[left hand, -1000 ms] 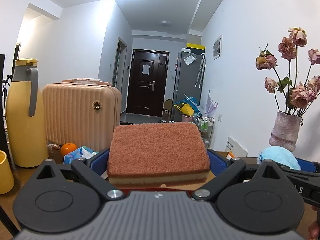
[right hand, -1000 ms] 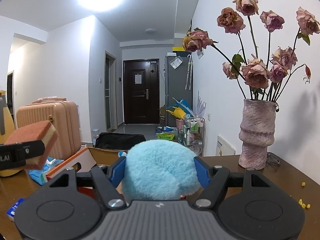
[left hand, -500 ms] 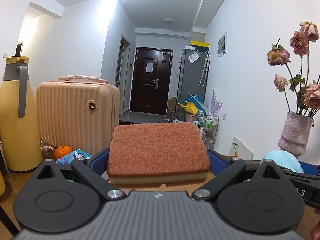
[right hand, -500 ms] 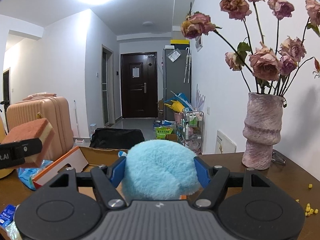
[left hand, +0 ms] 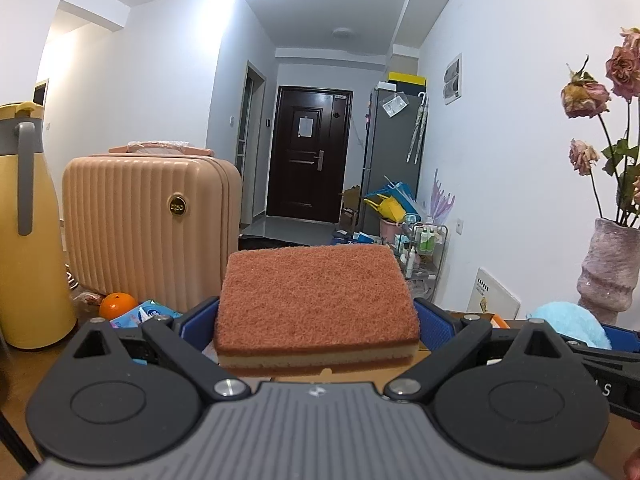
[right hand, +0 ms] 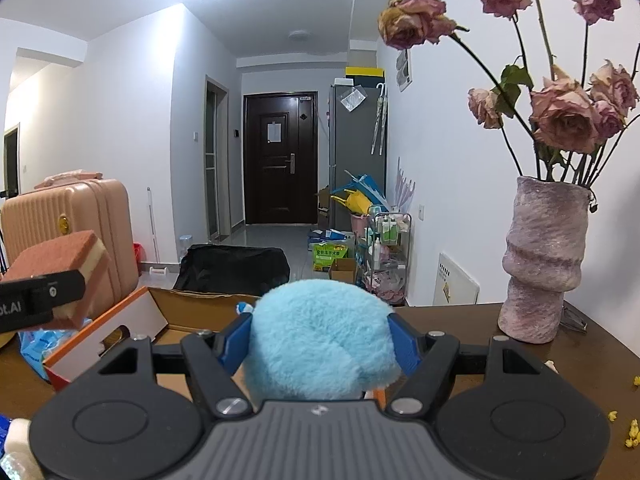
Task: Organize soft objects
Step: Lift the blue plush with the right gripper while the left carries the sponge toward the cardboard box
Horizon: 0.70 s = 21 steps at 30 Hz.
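My left gripper [left hand: 316,320] is shut on a sponge [left hand: 316,304] with a rust-brown scrub top and a yellow foam base, held level above the table. The sponge also shows at the left of the right wrist view [right hand: 60,276]. My right gripper [right hand: 320,344] is shut on a fluffy light-blue plush toy [right hand: 320,336], held above an open cardboard box [right hand: 160,320] with an orange-edged flap. The plush also shows at the right of the left wrist view [left hand: 568,322].
A brown wooden table [right hand: 460,320] carries a pink-grey vase of dried roses [right hand: 544,264] at the right. A yellow thermos [left hand: 28,232], an orange [left hand: 117,305], a blue tissue pack [left hand: 148,314] and a peach suitcase [left hand: 148,224] stand at the left.
Both grippers have shifted leftward with their loads; the vase and thermos slid in the views. The right gripper moved closer to the box. Grips are unchanged.
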Each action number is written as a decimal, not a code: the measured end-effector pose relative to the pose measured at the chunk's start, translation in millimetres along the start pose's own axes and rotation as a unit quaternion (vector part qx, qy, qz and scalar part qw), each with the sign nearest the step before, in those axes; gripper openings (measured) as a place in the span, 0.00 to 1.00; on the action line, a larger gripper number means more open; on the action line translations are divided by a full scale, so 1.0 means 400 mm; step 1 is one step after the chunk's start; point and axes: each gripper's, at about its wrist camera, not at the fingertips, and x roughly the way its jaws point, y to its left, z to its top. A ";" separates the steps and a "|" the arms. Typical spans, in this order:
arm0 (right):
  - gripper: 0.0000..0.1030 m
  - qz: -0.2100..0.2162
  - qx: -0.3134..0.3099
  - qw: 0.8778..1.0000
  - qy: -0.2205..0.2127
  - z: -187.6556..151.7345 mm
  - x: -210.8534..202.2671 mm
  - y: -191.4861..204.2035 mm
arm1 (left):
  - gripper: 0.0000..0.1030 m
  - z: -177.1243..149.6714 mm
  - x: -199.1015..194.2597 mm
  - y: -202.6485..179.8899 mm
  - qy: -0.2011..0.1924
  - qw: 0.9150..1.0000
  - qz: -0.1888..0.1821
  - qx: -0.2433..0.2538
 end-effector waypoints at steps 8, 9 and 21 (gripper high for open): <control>0.69 -0.002 -0.007 1.000 0.010 0.009 0.061 0.010 | 0.97 0.005 0.060 0.000 0.006 1.000 0.007 0.000; 0.69 -0.002 -0.008 1.000 0.011 0.009 0.069 0.011 | 0.97 0.004 0.065 -0.004 0.007 1.000 0.008 0.001; 0.69 -0.002 -0.025 0.999 0.040 0.006 0.150 0.034 | 0.97 0.001 0.154 -0.008 0.029 0.999 0.013 0.012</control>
